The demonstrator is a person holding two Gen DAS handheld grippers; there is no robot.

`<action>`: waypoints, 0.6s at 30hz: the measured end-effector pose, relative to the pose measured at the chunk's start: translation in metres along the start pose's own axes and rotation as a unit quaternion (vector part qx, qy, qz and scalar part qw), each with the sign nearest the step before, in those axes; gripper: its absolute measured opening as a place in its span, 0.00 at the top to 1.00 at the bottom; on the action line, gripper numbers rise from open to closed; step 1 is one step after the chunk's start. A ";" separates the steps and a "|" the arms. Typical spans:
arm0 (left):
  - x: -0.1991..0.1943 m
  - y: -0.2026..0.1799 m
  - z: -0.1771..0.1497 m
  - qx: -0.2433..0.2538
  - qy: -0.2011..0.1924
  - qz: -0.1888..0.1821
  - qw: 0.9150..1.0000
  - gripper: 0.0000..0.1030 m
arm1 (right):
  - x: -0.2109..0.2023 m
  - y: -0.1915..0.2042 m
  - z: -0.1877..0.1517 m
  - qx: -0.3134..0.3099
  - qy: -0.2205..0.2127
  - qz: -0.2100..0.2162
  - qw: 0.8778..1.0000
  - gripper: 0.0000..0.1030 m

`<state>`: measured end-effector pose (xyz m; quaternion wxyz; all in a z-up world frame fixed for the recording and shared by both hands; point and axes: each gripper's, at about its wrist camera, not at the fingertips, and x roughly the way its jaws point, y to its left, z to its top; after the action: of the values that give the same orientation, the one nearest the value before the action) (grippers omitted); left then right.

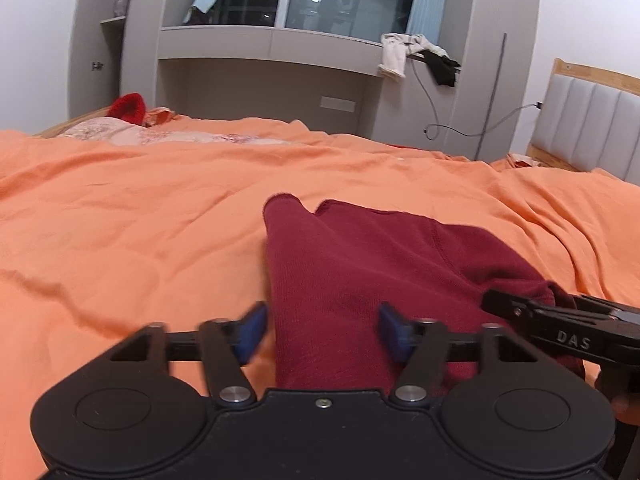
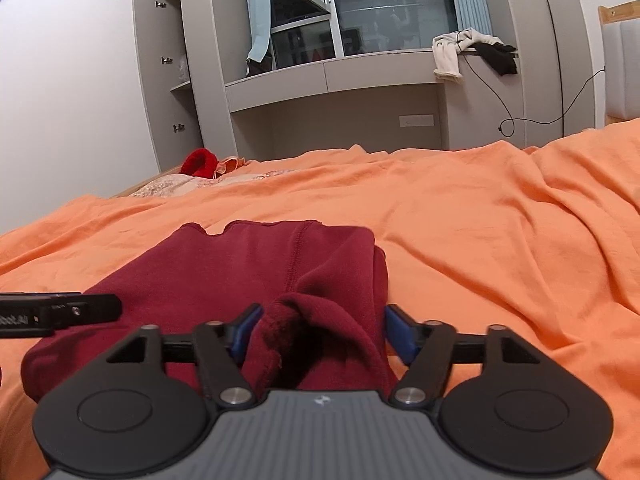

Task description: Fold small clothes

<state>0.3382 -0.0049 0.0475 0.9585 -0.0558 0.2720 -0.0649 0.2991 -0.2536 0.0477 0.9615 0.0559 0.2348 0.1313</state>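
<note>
Wide orange bedsheet (image 1: 140,208) spreading left, right and far of the garment, wrinkled but bare over most of its reach; most open room on the left in the left wrist view and on the right in the right wrist view. Far edge of the bed meeting a grey built-in cabinet (image 2: 360,120) under a window (image 2: 392,4); padded headboard (image 1: 592,128) closing the far right.

Dark red knit garment (image 1: 360,272) lying on the sheet in the near middle, partly folded, its far hem notched into two lobes. Left gripper (image 1: 323,334) low over the near left part of the cloth, blue fingers (image 1: 254,330) spread wide, cloth lying between them without being pinched; left edge of the garment just inside the left pad. Right gripper (image 2: 323,334) at the near right part, its fingers (image 2: 400,336) likewise wide apart, a bunched, rolled fold of the red cloth rising between them, not squeezed. Each gripper's black tip showing at the side of the other's view, near one another across the garment.

Further off: bright red fuzzy item (image 2: 199,163) and pale floral bedding (image 1: 132,132) at the far left corner of the bed, well apart from the work. White and black clothes (image 2: 472,54) draped on the cabinet ledge, a cable (image 2: 532,116) hanging beside. Nothing standing between fingers and garment.
</note>
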 end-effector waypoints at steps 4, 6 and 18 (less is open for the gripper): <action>-0.016 -0.002 0.002 -0.005 -0.014 0.007 1.000 0.12 | -0.014 0.002 0.002 0.005 -0.013 0.002 1.000 0.10; -0.028 -0.003 0.003 -0.005 -0.026 0.011 1.000 0.04 | -0.025 0.003 0.002 0.007 -0.019 0.006 1.000 0.05; -0.101 -0.014 -0.009 0.018 -0.096 0.017 0.995 0.01 | -0.113 0.024 0.002 -0.028 -0.112 0.003 0.993 0.00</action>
<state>0.2469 -0.0041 0.0944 0.9819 -0.0397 0.1788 -0.0479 0.1976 -0.2623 0.1032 0.9825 0.0441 0.1213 0.1340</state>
